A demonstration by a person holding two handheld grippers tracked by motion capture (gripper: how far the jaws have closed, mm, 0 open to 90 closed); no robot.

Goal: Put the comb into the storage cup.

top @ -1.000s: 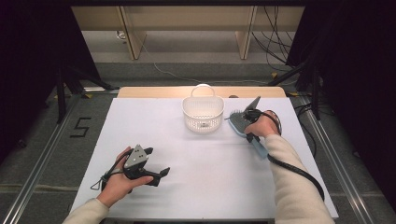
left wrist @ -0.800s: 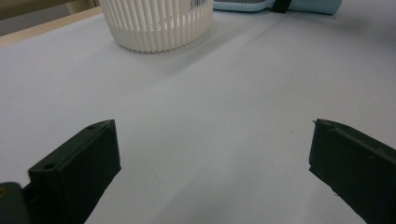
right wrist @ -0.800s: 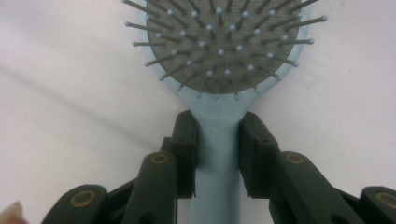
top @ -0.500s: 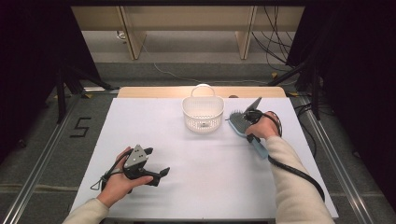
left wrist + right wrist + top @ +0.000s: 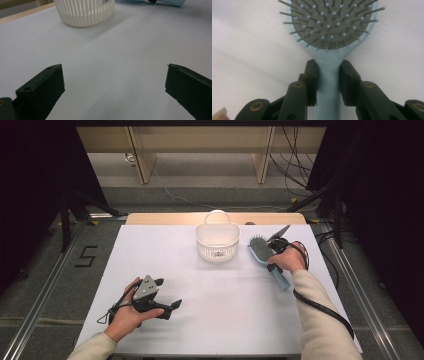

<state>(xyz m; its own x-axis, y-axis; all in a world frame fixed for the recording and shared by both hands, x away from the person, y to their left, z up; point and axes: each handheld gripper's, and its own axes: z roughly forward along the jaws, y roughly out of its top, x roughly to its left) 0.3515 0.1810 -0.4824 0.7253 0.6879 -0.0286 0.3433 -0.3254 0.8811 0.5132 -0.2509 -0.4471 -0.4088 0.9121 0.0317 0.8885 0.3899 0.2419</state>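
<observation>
A light blue hairbrush [image 5: 260,249] lies bristles up on the white table top [image 5: 240,320], just right of a white slatted basket [image 5: 217,242]. My right gripper [image 5: 270,262] is shut on the brush's handle right below the head. In the right gripper view the gripper [image 5: 329,66] has both jaws pressed on the hairbrush [image 5: 332,22] neck. My left gripper [image 5: 169,293] rests near the front left of the table, open and with nothing in it. In the left gripper view that gripper [image 5: 114,66] faces the basket [image 5: 85,12] with its jaws wide apart, and the hairbrush handle tip [image 5: 172,2] shows at top right.
A wooden strip [image 5: 165,218] runs along the table's far edge behind the basket. Black cables [image 5: 320,305] trail from the right gripper over the table's right side. Dark stands and floor rails flank the table.
</observation>
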